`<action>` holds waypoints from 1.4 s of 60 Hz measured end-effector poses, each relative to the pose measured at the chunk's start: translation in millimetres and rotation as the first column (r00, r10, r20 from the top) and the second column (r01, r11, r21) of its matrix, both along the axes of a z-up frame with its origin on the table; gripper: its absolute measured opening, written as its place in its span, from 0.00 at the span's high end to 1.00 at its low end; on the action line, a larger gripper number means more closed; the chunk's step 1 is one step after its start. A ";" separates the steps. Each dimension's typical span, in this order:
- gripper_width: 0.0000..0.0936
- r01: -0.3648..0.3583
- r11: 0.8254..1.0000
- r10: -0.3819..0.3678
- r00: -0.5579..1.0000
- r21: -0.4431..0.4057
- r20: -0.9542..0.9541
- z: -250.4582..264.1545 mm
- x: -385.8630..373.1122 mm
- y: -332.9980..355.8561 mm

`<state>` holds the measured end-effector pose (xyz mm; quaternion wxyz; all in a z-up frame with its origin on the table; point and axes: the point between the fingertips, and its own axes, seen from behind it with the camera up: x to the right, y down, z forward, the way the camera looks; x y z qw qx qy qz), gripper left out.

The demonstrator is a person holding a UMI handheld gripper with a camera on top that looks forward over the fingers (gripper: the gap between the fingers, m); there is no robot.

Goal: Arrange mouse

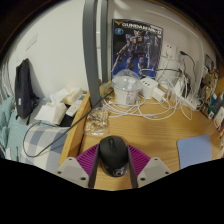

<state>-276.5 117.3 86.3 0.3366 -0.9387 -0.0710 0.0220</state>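
A black computer mouse (112,152) sits between the two fingers of my gripper (112,166), its rounded back facing up and its front toward the desk's far side. The magenta pads (89,160) press against both of its sides, so the gripper is shut on it. It is over the near edge of the wooden desk (150,130); whether it rests on the wood or hangs just above it cannot be told.
A light blue mouse mat (197,150) lies on the desk to the right. Beyond the mouse are a small clear container (97,121), a tangle of white cables and chargers (152,97) and a robot-figure poster (136,48). Left of the desk stands cluttered bedding (40,125).
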 end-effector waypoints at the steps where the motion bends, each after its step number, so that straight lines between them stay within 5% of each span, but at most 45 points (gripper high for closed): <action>1: 0.48 0.000 1.000 0.000 1.000 0.002 0.003 0.0 0.7 0.0; 11: 0.67 0.030 0.999 -0.030 1.000 0.034 0.010 -0.5 10.2 -0.3; 21: 0.70 0.024 1.000 -0.024 1.000 0.019 0.001 7.9 23.3 -0.7; 31: 0.70 0.044 0.985 -0.042 0.999 0.167 -0.015 119.0 48.9 25.5; 42: 0.70 0.120 0.932 -0.124 0.992 0.341 -0.011 251.3 152.6 43.0; 46: 0.70 0.144 0.926 -0.163 0.986 0.349 0.026 267.8 200.5 39.2; 61: 0.70 0.185 0.960 -0.206 0.975 0.209 0.087 170.9 337.2 2.5; 75: 0.70 0.162 0.986 -0.163 0.986 0.031 0.034 53.8 365.3 -28.5; 84: 0.65 0.120 0.993 -0.120 0.993 -0.003 0.006 18.3 356.9 -40.0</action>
